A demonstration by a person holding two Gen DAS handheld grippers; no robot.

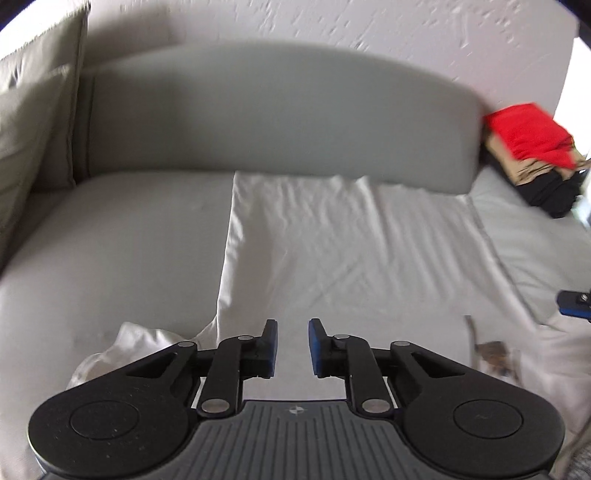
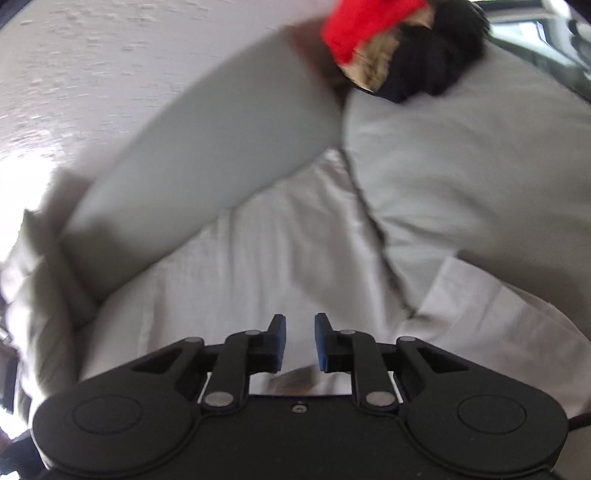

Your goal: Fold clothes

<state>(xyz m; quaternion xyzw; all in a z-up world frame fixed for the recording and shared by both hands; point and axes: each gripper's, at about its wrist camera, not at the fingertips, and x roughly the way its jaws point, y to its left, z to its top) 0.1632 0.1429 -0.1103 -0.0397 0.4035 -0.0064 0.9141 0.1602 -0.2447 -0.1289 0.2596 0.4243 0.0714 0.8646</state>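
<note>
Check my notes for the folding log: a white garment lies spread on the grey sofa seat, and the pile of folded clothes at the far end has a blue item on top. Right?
Not quite. The item on top of the pile of folded clothes is red, not blue; the left wrist view shows it above tan and black layers. The white garment does lie spread on the grey sofa seat.

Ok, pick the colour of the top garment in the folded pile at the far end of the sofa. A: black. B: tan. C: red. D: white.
C: the red garment lies on top of the pile, with tan and black layers under it, as the right wrist view shows too.
</note>
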